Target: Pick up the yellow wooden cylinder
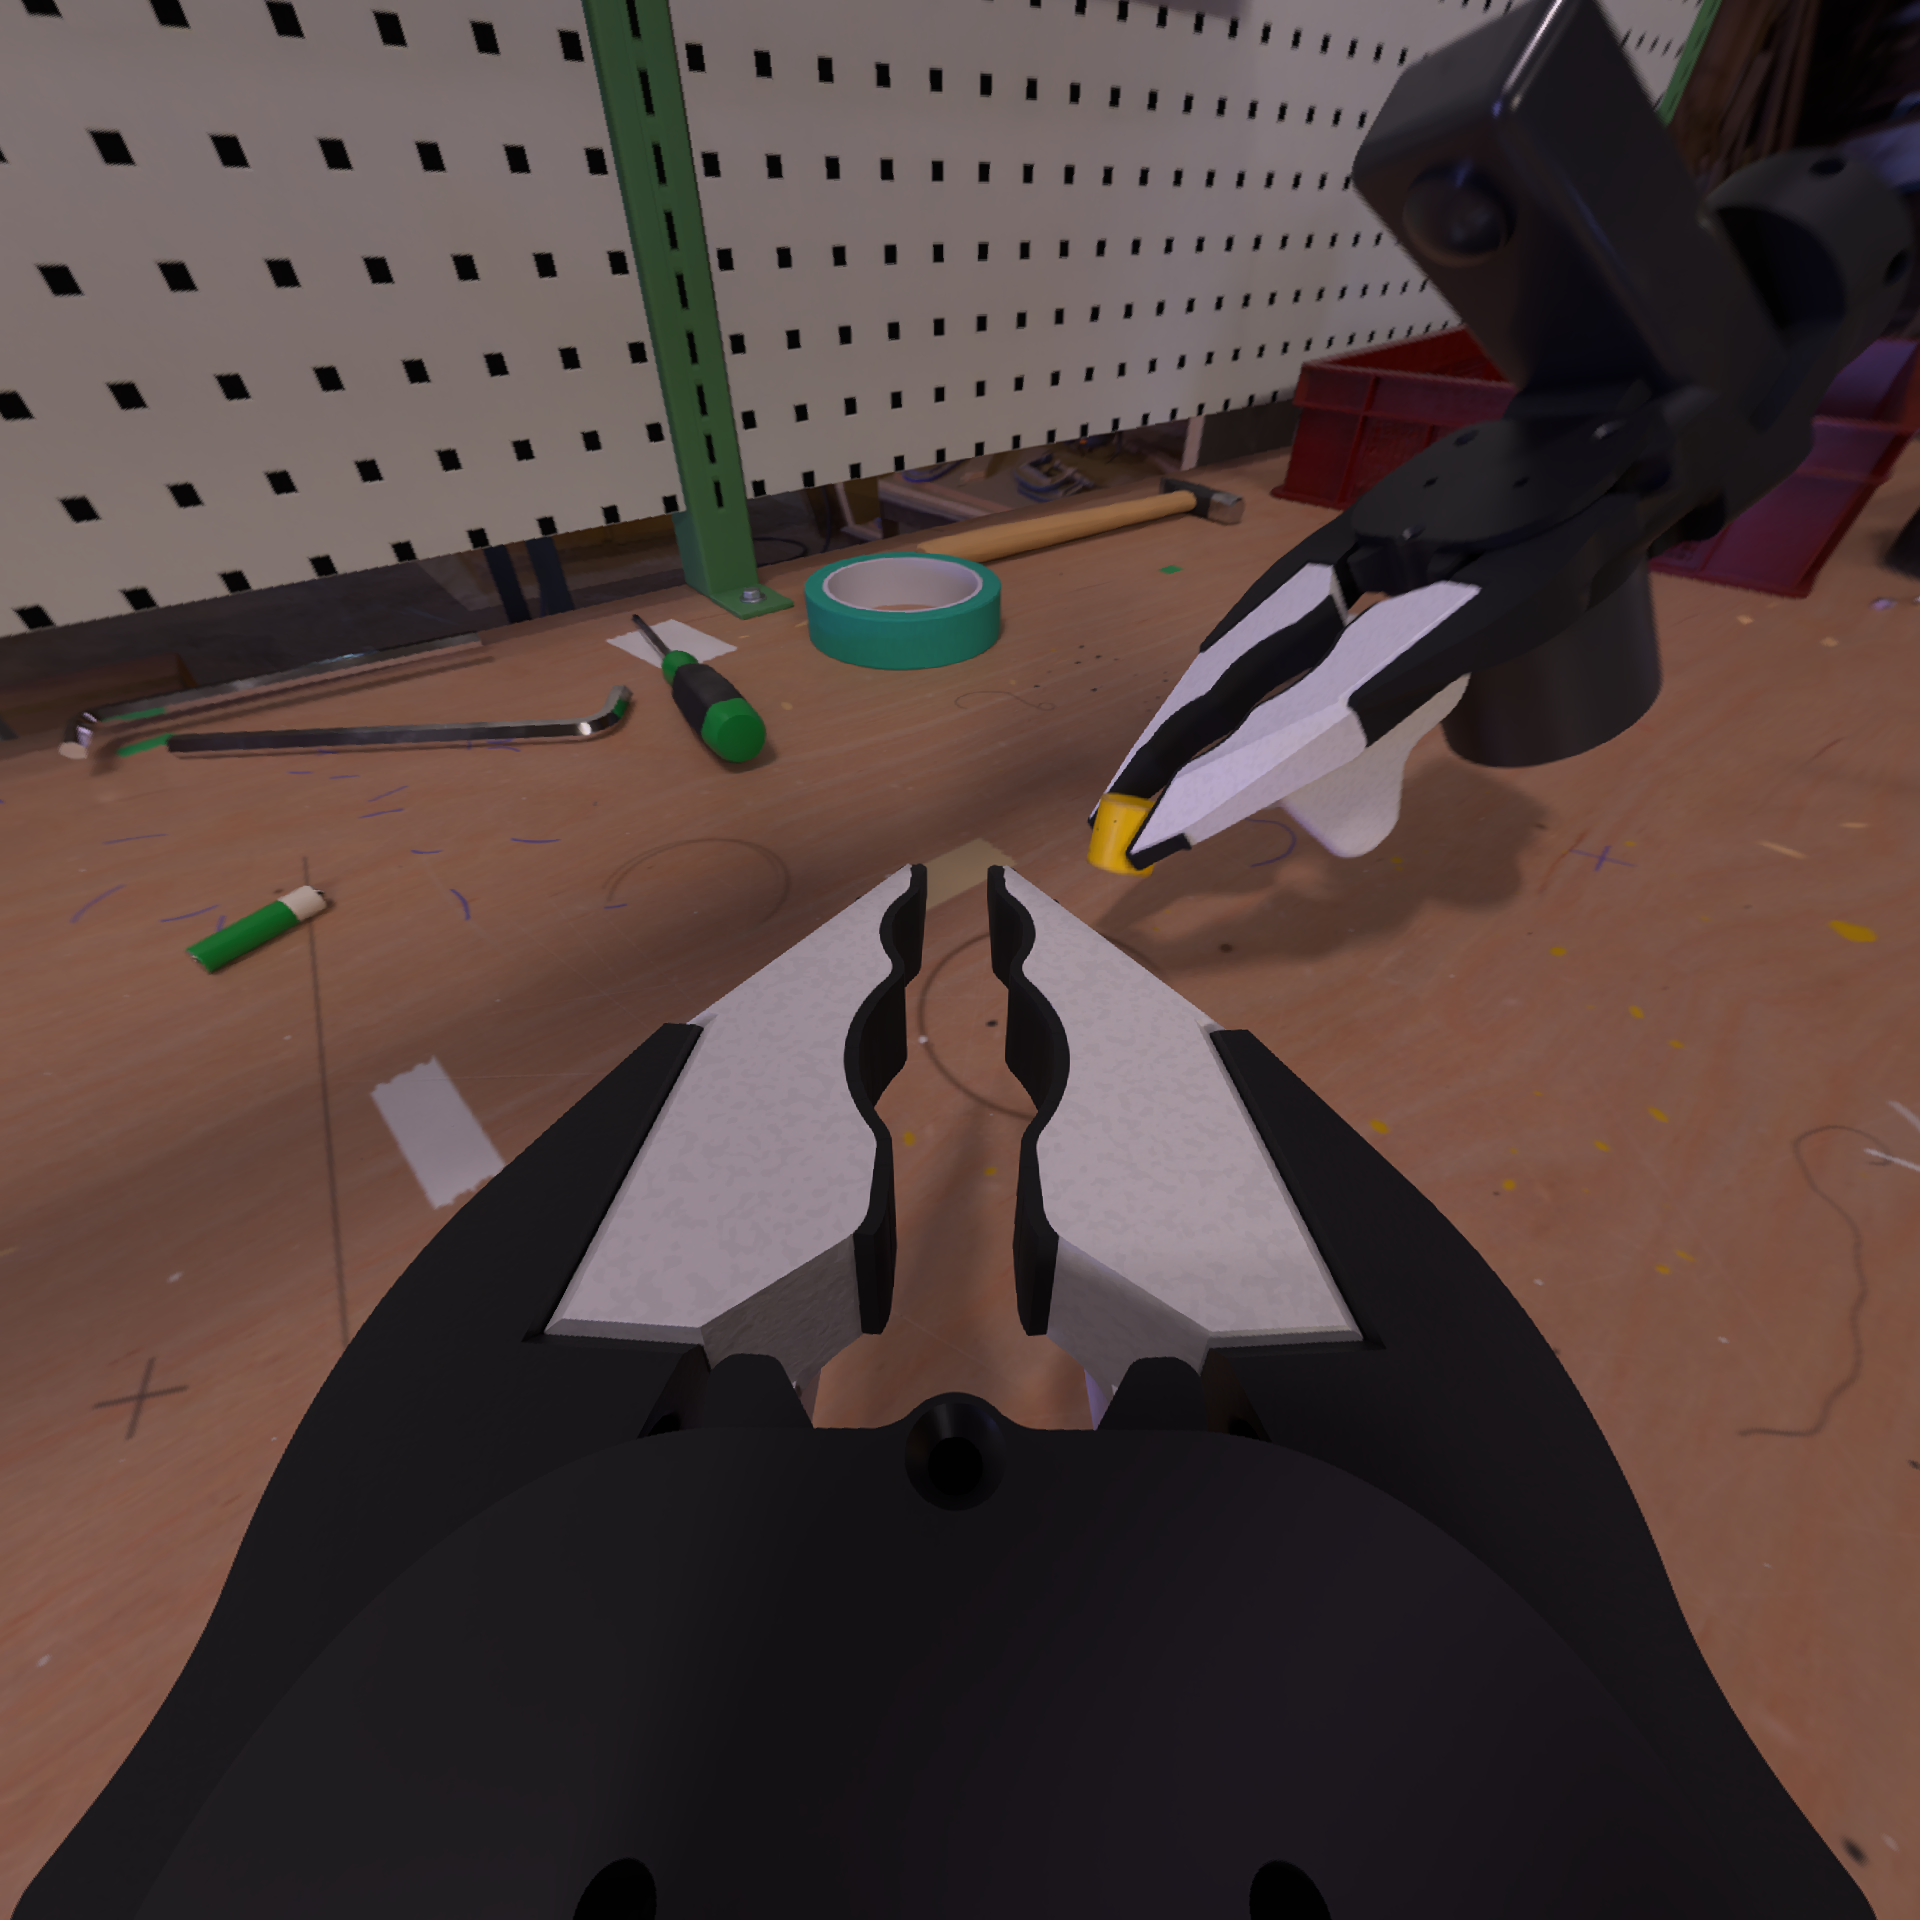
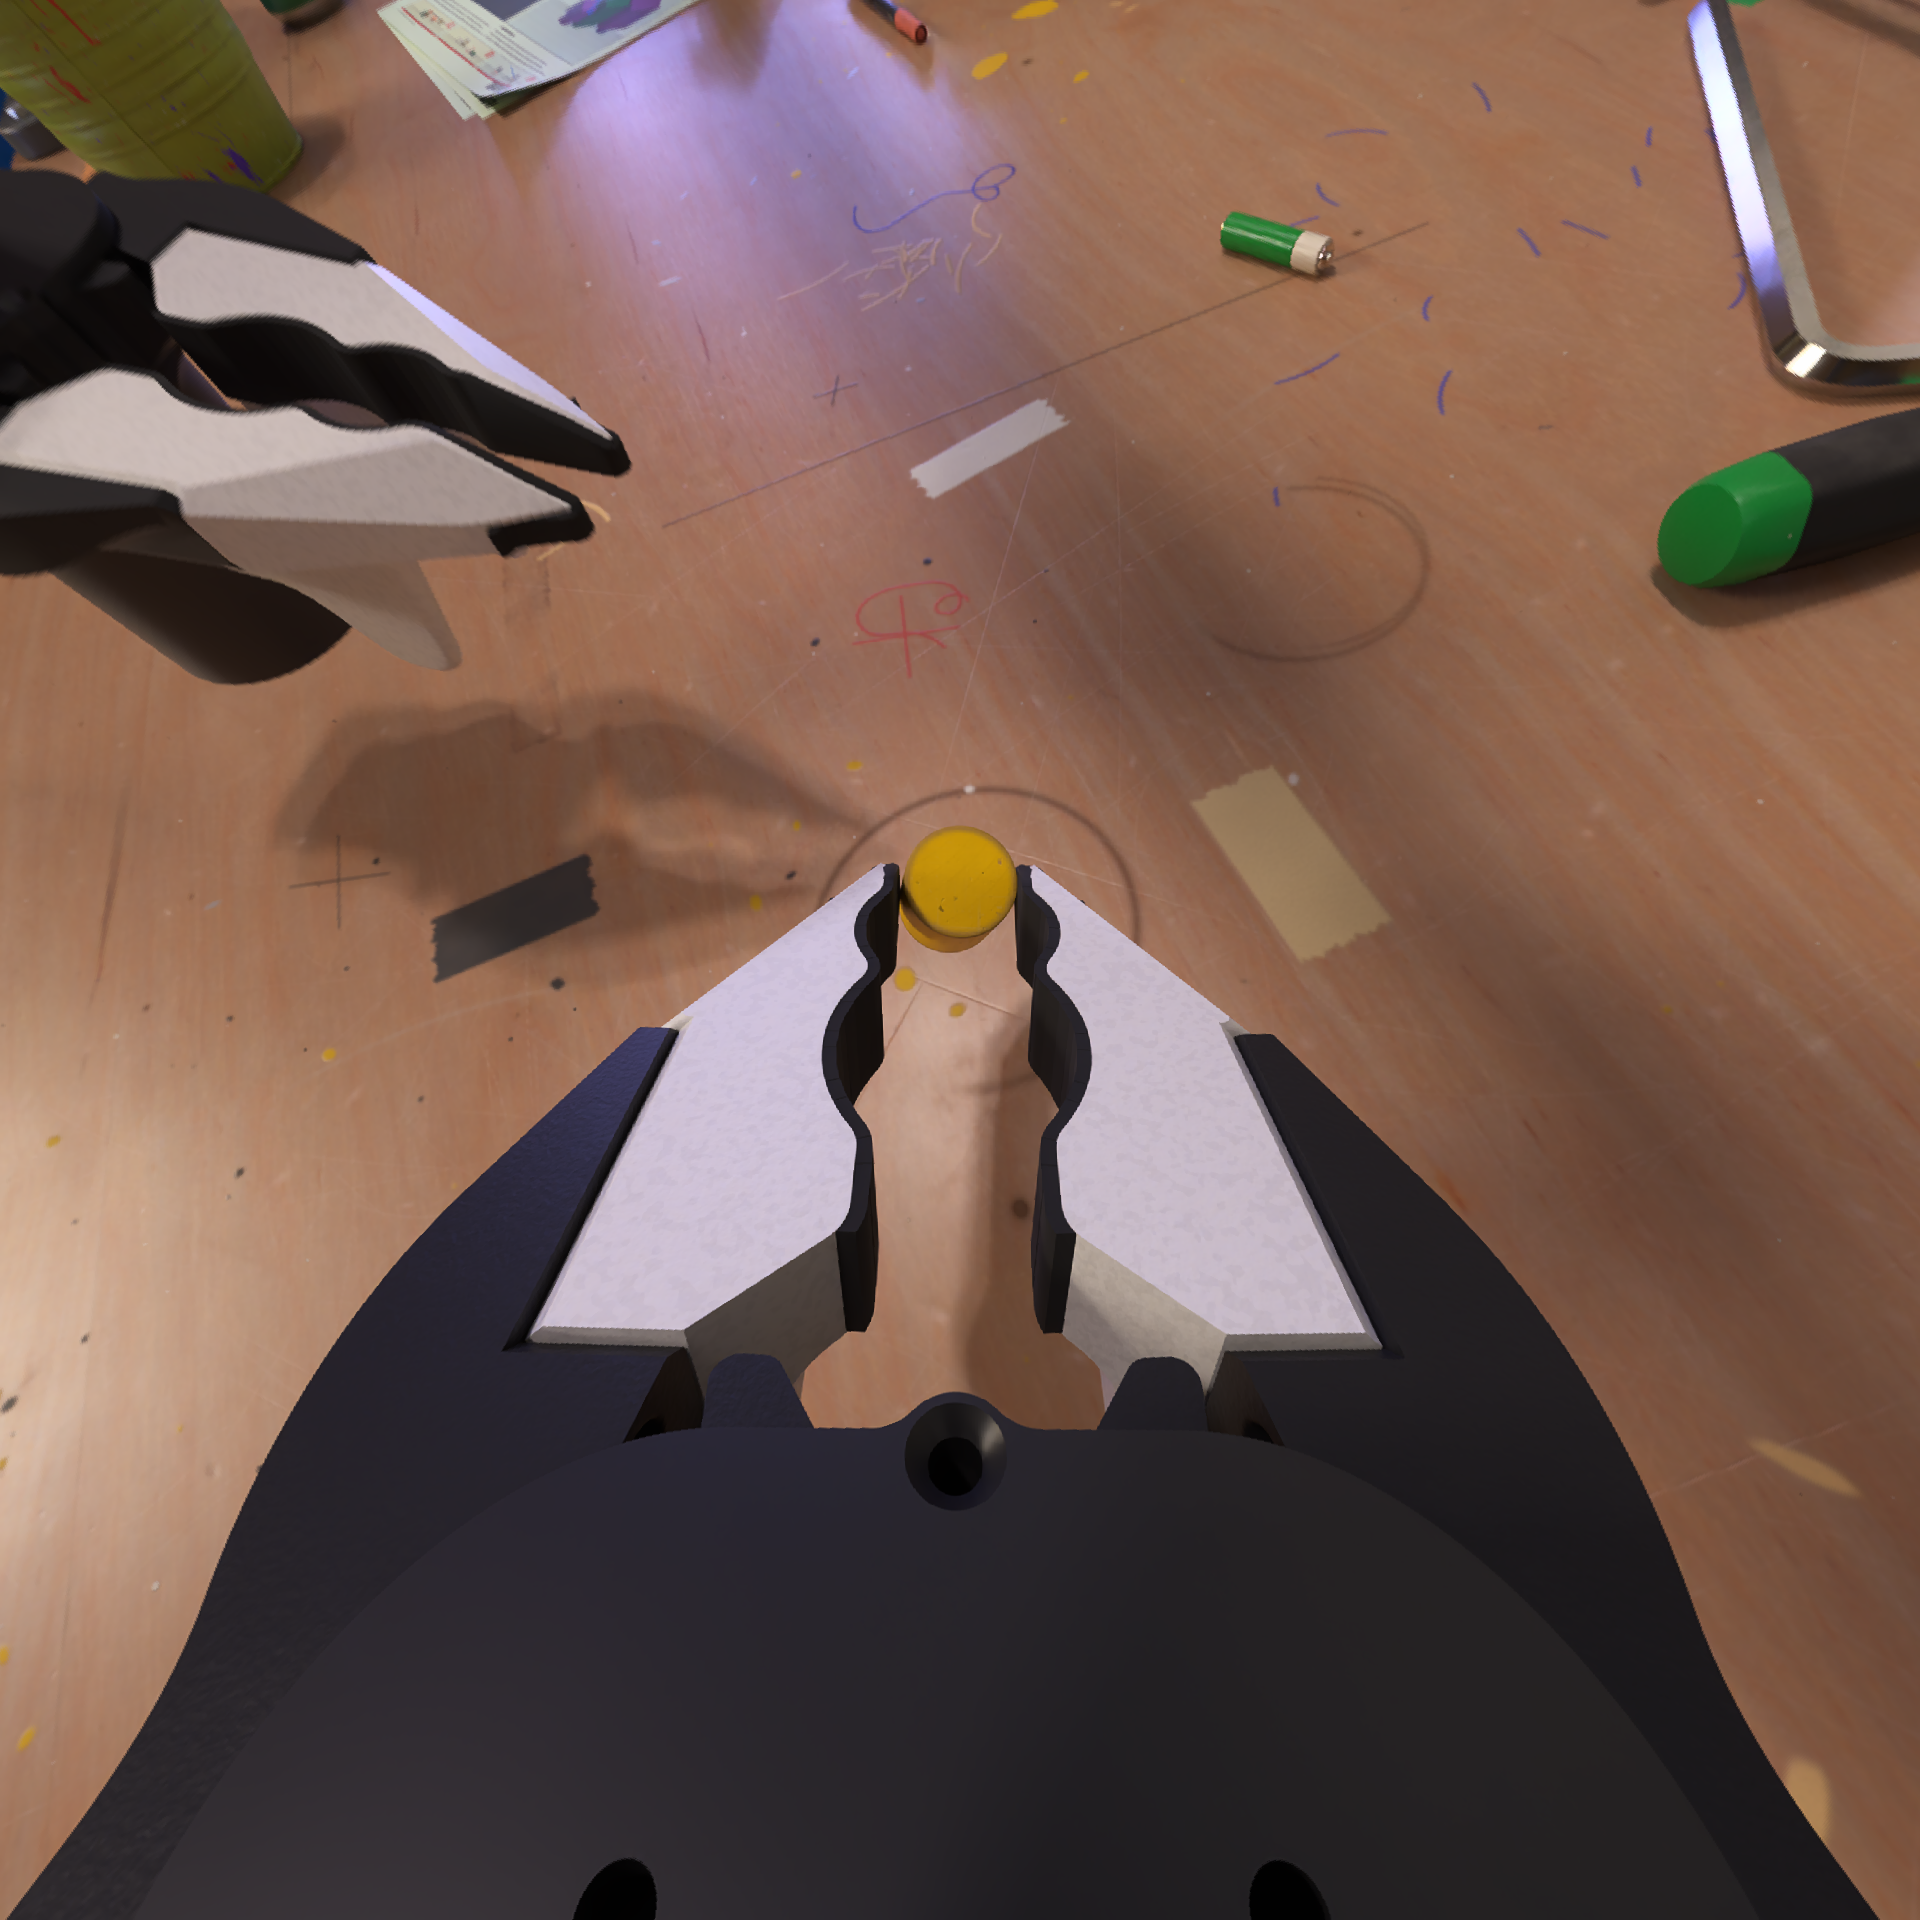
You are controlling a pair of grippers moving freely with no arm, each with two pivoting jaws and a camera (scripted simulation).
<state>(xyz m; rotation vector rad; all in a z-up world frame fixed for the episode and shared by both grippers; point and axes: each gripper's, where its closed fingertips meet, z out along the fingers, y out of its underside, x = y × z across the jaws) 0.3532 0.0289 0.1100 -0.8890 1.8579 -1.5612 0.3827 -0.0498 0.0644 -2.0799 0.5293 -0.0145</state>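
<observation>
The yellow wooden cylinder (image 2: 958,883) is small and stands upright between the fingertips of my right gripper (image 2: 956,885). The right gripper is shut on it and holds it a little above the wooden table (image 2: 1039,1039); its shadow lies on the table below. In the left wrist view the cylinder (image 1: 1114,831) shows at the tips of the right gripper (image 1: 1130,840), to the right and ahead. My left gripper (image 1: 956,883) holds nothing, its fingers a narrow gap apart. It also shows in the right wrist view (image 2: 603,494), to the left of the cylinder and apart from it.
A green tape roll (image 1: 902,608), a green-handled screwdriver (image 1: 712,696), a hammer (image 1: 1081,520), a bent metal key (image 1: 395,732) and a green battery (image 1: 260,925) lie on the table. A pegboard wall with a green post (image 1: 675,312) and a red crate (image 1: 1392,416) stand at the back. A green can (image 2: 135,83) stands at the far left.
</observation>
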